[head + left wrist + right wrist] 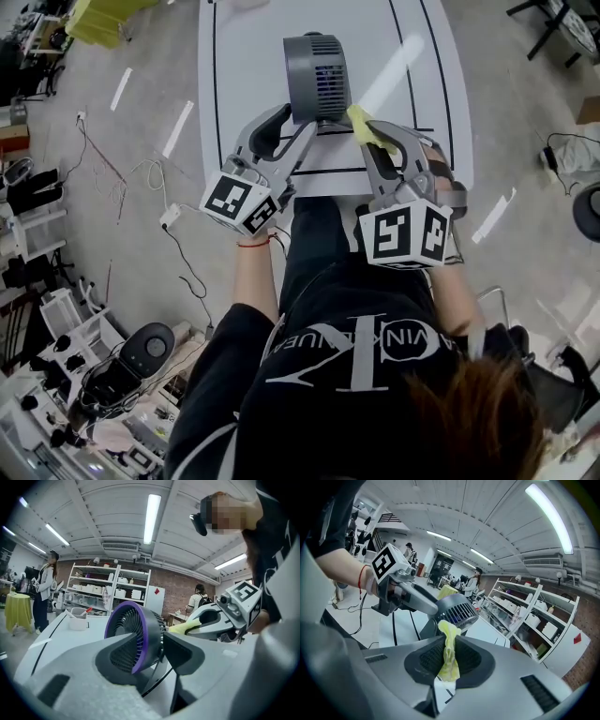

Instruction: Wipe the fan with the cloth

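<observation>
A grey desk fan (317,75) with a purple front ring (133,634) stands on the white table (248,103). My left gripper (298,127) is open at the fan's near left side; in the left gripper view its jaws (161,644) stand wide, with the fan's rim in the gap and no pad pressing on it. My right gripper (361,122) is shut on a yellow cloth (360,123), a folded strip pinched upright between the pads (449,656). The cloth (185,627) hangs just right of the fan (457,611), close to its rear grille. The left gripper (412,597) shows beside the fan.
Black tape lines mark the table. A small white container (78,619) sits farther along it. Cables and a power strip (171,217) lie on the floor to the left, with equipment (141,361) beside the person. Shelves (108,592) and people stand in the background.
</observation>
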Tool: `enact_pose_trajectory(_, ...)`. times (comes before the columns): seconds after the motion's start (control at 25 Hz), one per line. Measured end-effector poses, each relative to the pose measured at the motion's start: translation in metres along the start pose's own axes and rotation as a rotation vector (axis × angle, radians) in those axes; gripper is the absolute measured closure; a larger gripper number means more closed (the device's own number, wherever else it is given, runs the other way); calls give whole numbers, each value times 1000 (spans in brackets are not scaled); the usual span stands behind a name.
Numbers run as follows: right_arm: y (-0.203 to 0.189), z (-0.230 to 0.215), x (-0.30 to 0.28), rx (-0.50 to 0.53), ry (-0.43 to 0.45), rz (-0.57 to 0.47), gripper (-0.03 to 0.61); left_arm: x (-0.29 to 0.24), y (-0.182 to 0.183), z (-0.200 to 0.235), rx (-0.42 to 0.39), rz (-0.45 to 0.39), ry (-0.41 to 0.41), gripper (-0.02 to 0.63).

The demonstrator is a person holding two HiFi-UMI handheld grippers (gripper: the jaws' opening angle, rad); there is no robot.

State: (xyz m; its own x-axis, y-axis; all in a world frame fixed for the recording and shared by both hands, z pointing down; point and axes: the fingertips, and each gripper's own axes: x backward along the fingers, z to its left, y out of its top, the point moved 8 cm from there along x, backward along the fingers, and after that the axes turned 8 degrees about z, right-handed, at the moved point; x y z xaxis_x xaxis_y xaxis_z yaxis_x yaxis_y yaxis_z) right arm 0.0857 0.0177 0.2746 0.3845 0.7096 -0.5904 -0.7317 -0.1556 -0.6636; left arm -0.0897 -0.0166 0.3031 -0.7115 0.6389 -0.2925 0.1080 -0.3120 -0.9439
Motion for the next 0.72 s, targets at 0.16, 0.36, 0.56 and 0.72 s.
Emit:
enact_pose_trajectory(0.16, -7, -5, -3, -4, 16, 10, 540, -10, 0, -3, 1, 18, -19, 465)
enact_pose_trajectory(0.36, 20, -4, -3, -15, 19, -12, 540, 16, 17, 14, 30, 17, -40, 474)
enact_pose_trajectory(0.56, 23, -11, -1, 26, 3, -73, 538, 17, 16, 10, 78, -9, -39, 469)
enact_pose_trajectory(0.72, 39, -14, -9, 75, -8, -113, 537, 26, 14, 18, 106, -27, -27, 466)
